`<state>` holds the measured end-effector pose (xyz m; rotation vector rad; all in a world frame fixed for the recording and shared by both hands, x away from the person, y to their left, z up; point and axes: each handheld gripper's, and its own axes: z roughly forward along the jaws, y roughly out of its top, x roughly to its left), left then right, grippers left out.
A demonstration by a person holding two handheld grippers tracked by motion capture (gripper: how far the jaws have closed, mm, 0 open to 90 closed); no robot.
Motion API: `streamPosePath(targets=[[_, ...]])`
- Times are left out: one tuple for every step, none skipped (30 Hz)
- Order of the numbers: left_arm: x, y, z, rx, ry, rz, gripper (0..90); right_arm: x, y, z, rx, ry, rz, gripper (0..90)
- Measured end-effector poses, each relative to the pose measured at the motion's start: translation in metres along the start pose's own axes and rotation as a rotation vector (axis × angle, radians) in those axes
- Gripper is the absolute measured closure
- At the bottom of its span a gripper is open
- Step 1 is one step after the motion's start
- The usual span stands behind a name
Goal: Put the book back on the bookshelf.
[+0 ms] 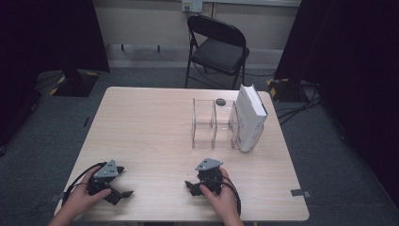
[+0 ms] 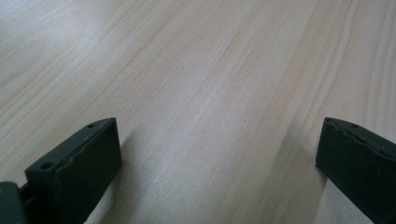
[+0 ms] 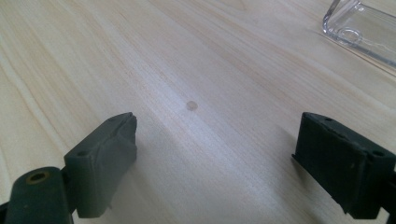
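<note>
1. Grippers rest low at the near edge of a pale wooden worktop (image 1: 150, 127), one in each of a person's hands, both touching or just above the wood.
2. Left gripper (image 1: 123, 181) sits by the near left corner, held by the left hand (image 1: 84, 197). Its fingers (image 2: 84, 163) stand wide apart with nothing but bare wood grain between them.
3. Right gripper (image 1: 190, 184) sits near the middle of the near edge, held by the right hand (image 1: 221, 197). Its fingers (image 3: 105, 158) also stand wide apart, with nothing held.
4. Between the right gripper's fingers, a little ahead of them, a small round pale mark (image 3: 191, 106) shows on the wood; what it is cannot be told.
5. Each gripper carries a grey three-cornered plate on top, and a black cable loops back from each toward the person.
6. Farther out, on the right half of the worktop, stands a clear plastic organiser (image 1: 211, 125) with upright dividers. Its rounded clear corner (image 3: 359, 25) shows at the top right of the right gripper view.
7. A white box (image 1: 249, 117) stands upright in the organiser's right end, leaning slightly.
8. A small dark round object (image 1: 220, 100) lies by the organiser's far side.
9. Beyond the worktop, a black folding chair (image 1: 217, 47) stands on grey carpet (image 1: 47, 132), with dark curtains (image 1: 47, 33) to both sides.
</note>
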<state>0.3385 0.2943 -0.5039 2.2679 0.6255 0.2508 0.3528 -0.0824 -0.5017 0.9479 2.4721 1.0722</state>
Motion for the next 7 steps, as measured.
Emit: streamPosePath(targets=[[0.0001,0.0001,-0.0004,0.004,-0.002,0.001,0.0,0.0000,0.0000,0.0000,0.000,0.000,0.000,11.7],[0.0001,0.0001,-0.0004,0.004,-0.001,0.001,0.0,0.0000,0.0000,0.0000,0.000,0.000,0.000,11.7],[0.0000,0.0001,-0.0004,0.004,-0.002,0.000,0.0,0.0000,0.0000,0.0000,-0.001,0.000,-0.001,11.7],[0.0001,0.0001,-0.0001,0.002,0.000,0.001,0.0,0.0000,0.0000,0.0000,0.000,0.000,0.000,11.7],[0.0002,0.0001,-0.0004,0.005,-0.002,0.002,0.0,0.0000,0.0000,0.0000,0.000,0.000,0.000,11.7],[0.0001,0.0001,-0.0003,0.003,-0.002,0.001,0.0,0.0000,0.0000,0.0000,0.000,0.000,0.000,11.7],[0.0002,0.0001,-0.0004,0.004,-0.001,0.001,0.0,0.0000,0.0000,0.0000,0.000,0.000,0.000,11.7]])
